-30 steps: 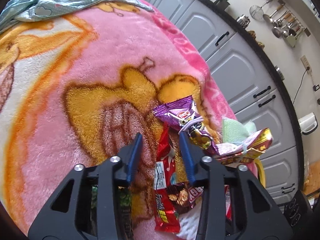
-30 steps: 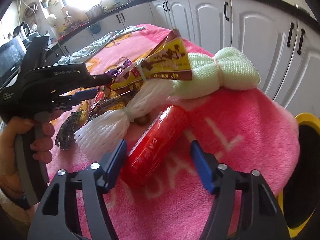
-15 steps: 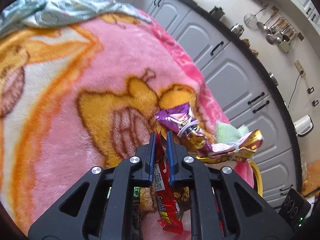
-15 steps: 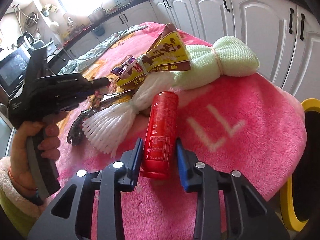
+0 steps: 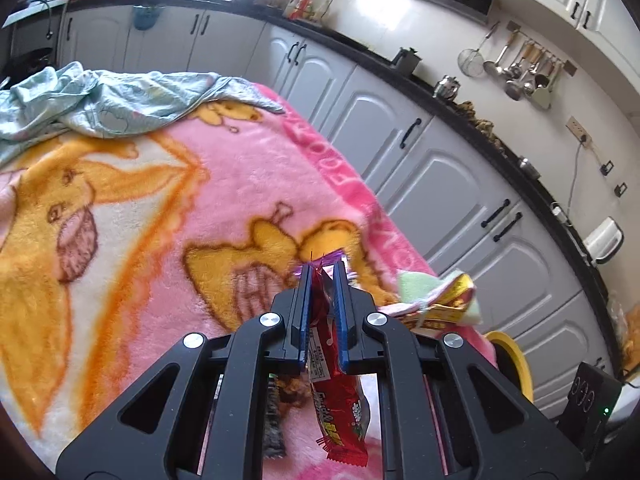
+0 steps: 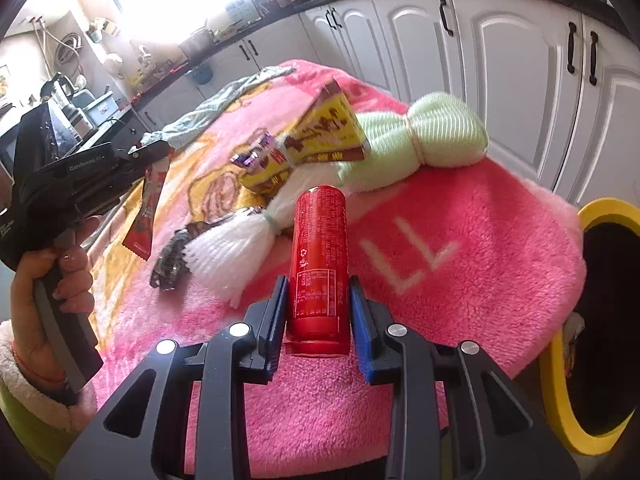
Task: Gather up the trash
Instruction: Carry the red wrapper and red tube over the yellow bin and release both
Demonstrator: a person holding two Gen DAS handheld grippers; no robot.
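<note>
My left gripper [image 5: 322,276] is shut on a red snack wrapper [image 5: 340,412], which hangs down from the pads above the pink blanket [image 5: 248,184]. In the right wrist view that same left gripper [image 6: 156,156] is held by a hand at the left, the red wrapper [image 6: 146,208] dangling from it. My right gripper [image 6: 318,280] is shut on a red can [image 6: 320,240], which points away along the fingers. Its far end is raised over the blanket [image 6: 460,216].
A yellow wrapper bundle [image 6: 320,136], a green foam net [image 6: 440,136], a white foam net [image 6: 232,248], a purple wrapper [image 6: 256,154] and a dark wrapper [image 6: 170,260] lie on the blanket. A yellow-rimmed bin [image 6: 560,400] stands at its right edge. White cabinets [image 5: 440,184] run behind.
Both grippers went from open to shut. The left closed on the red wrapper and lifted it off the blanket. The right closed on the red can, which swung in line with the fingers.
</note>
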